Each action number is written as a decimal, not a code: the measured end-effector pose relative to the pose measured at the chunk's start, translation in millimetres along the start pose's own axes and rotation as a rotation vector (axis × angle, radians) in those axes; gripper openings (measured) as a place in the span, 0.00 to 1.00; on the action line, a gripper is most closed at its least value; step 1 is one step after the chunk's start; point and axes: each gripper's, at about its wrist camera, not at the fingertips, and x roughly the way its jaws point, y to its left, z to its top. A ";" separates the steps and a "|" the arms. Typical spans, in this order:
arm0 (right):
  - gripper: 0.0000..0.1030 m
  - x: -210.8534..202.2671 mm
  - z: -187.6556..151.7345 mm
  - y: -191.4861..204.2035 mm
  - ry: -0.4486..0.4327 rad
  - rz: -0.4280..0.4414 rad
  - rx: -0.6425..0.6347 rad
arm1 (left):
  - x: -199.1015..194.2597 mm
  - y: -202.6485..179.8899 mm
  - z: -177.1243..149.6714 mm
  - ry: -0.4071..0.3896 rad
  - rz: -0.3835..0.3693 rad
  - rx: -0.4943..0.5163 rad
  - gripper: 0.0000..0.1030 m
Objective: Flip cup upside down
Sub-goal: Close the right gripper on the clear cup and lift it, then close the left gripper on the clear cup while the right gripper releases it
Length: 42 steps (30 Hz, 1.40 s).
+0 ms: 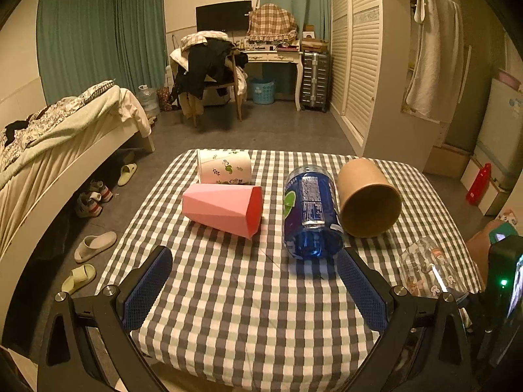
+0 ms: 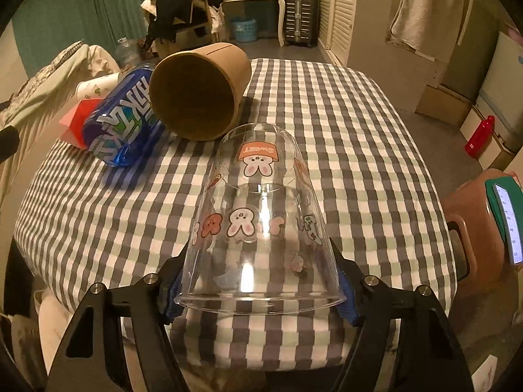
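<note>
over at the near right edge of the checkered surface [image 2: 359, 124], the right gripper [image 2: 258, 281] is clamping the clear bunny cup [image 2: 261, 222] by its rim end, long axis pointing away from the fingers, while the left gripper [image 1: 255, 294] is hanging released, holding nothing.

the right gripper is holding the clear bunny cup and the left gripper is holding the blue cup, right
Not quite. The right gripper does hold the clear bunny cup, but the left gripper is open and holds nothing; the blue cup lies on the table beyond it, as the left wrist view shows.
</note>
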 end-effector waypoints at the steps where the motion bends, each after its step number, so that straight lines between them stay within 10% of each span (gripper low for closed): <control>1: 0.71 -0.8 -0.7 -0.8 0.003 0.000 0.002 | -1.3 -0.1 -0.5 0.000 0.002 0.002 1.00; 5: 0.89 -17.9 0.5 -1.1 -0.034 0.005 -0.008 | -6.9 0.2 -3.1 -0.002 0.008 0.007 1.00; 23: 0.89 -96.7 14.6 -91.6 -0.210 -0.116 0.038 | -1.2 -91.3 20.5 0.085 -0.145 0.158 1.00; 42: 0.89 -47.6 16.9 -144.1 -0.147 -0.068 0.135 | 103.2 -183.1 7.7 0.549 -0.375 0.177 0.93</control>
